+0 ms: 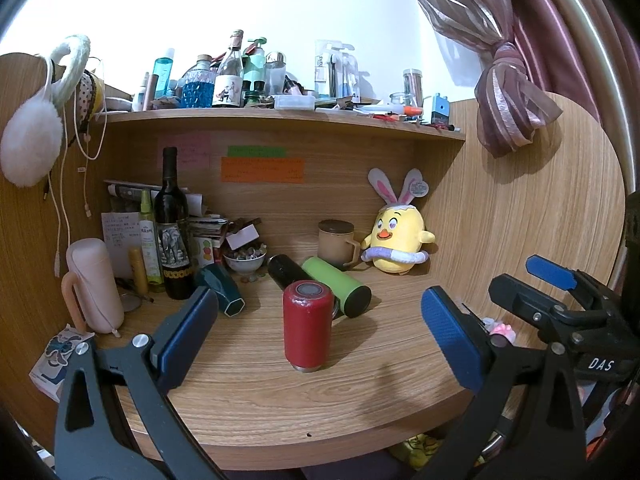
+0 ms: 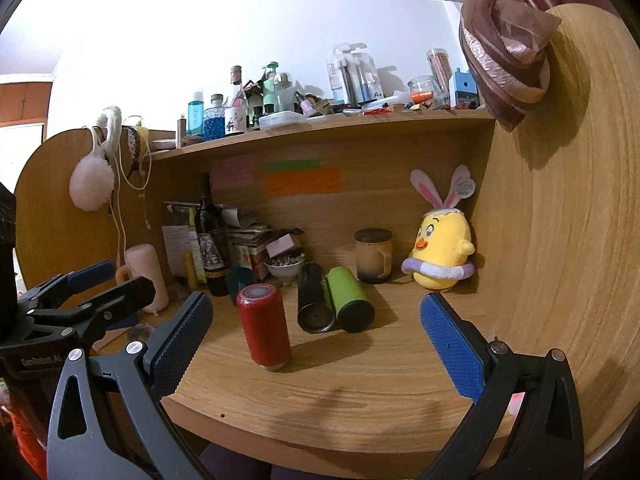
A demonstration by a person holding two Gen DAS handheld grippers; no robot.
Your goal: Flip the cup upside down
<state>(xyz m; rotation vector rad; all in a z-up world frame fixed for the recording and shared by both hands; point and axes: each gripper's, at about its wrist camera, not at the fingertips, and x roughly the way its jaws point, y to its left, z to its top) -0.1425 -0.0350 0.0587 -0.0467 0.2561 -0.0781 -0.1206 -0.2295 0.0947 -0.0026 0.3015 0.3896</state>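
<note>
Red cup (image 1: 308, 326) stands on the tabletop (image 1: 360, 404), forward of centre, apart from everything else. A grey disc shows on its top end and a metal rim at the tabletop end; which end is the mouth I cannot tell.

Left gripper (image 1: 320, 336): jaws wide open, holding nothing, cup between the pads in line of sight but further out, no contact. Right gripper (image 2: 316, 344): jaws also wide open and empty, cup towards its left pad.

Handling, judged: rigid metal-walled cylinder, probably light if empty, not fragile. Painted wall looks smooth, so some slip risk during rotation. Best hold is across the mid-body, pads square on the wall, so the turn runs about the centre.

Room: a black flask (image 1: 289, 272) and a green flask (image 1: 337, 286) lie on their sides just behind the cup; a teal container (image 1: 222, 290) lies back-left. Open tabletop in front and to the right. The front edge is near, so set down inward of it. Lift clear before rotating to avoid knocking the flasks.
</note>
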